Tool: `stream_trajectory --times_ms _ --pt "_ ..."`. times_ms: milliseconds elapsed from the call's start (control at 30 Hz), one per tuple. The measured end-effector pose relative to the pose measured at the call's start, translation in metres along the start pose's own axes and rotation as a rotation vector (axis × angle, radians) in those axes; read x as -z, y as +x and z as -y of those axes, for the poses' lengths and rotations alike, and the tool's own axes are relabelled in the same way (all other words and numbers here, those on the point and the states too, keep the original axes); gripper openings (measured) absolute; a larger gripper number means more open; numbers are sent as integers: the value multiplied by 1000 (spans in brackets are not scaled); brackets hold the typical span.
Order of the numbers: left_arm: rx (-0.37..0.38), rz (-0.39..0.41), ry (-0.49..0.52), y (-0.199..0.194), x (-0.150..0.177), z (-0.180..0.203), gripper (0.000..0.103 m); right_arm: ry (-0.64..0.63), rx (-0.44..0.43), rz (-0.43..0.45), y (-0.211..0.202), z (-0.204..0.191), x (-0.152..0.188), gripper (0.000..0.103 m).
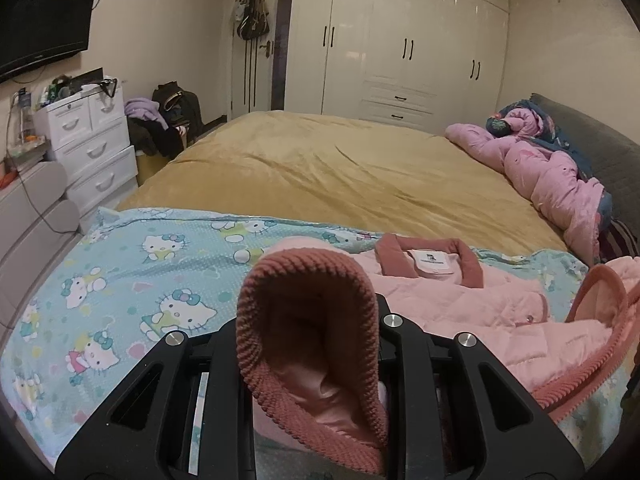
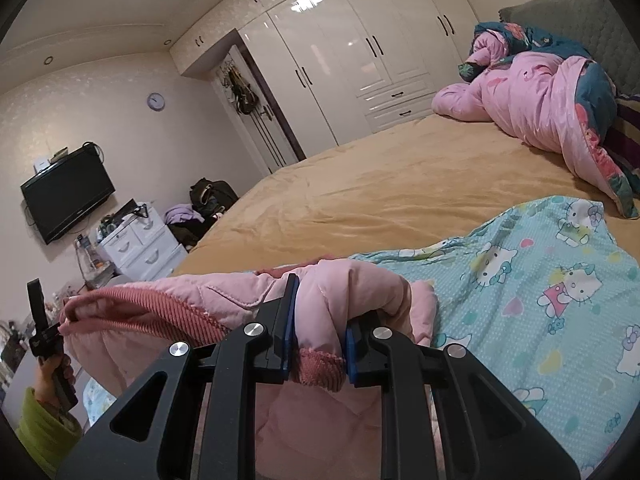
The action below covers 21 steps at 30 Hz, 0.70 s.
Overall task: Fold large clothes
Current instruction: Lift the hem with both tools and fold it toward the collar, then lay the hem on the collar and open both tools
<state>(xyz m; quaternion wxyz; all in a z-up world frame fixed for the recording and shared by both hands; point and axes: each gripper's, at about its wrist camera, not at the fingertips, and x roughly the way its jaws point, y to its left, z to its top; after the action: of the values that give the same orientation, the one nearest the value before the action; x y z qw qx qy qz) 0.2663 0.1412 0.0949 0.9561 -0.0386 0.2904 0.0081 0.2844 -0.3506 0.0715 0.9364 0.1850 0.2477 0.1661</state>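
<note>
A pink quilted jacket (image 1: 460, 300) with dark-pink ribbed trim lies on a light-blue cartoon-cat sheet (image 1: 140, 280) at the near end of the bed. My left gripper (image 1: 310, 344) is shut on the jacket's ribbed edge, which bulges up between the jaws and hides the fingertips. The collar with a white label (image 1: 432, 262) lies flat further back. In the right wrist view my right gripper (image 2: 318, 344) is shut on a bunched fold of the jacket (image 2: 340, 300), its blue pads (image 2: 290, 320) pressing either side. The left gripper (image 2: 44, 336) appears at the far left, held by a hand.
A mustard-yellow bedspread (image 1: 320, 160) covers the bed beyond the sheet. A pink and teal quilt (image 1: 552, 168) is heaped by the grey headboard (image 1: 592, 128). White drawers (image 1: 88, 140), a clothes pile, a wall TV (image 1: 44, 24) and a white wardrobe (image 1: 400, 40) stand around.
</note>
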Motion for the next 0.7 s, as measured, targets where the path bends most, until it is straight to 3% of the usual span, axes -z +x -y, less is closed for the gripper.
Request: stream_trajectory --times_ms 400,700 --pt "0 -19 -19 50 -5 2 18 41 80 -80 61 30 -3 18" --pt "29 -52 -126 92 11 -9 22 143 112 -157 106 51 3 18"
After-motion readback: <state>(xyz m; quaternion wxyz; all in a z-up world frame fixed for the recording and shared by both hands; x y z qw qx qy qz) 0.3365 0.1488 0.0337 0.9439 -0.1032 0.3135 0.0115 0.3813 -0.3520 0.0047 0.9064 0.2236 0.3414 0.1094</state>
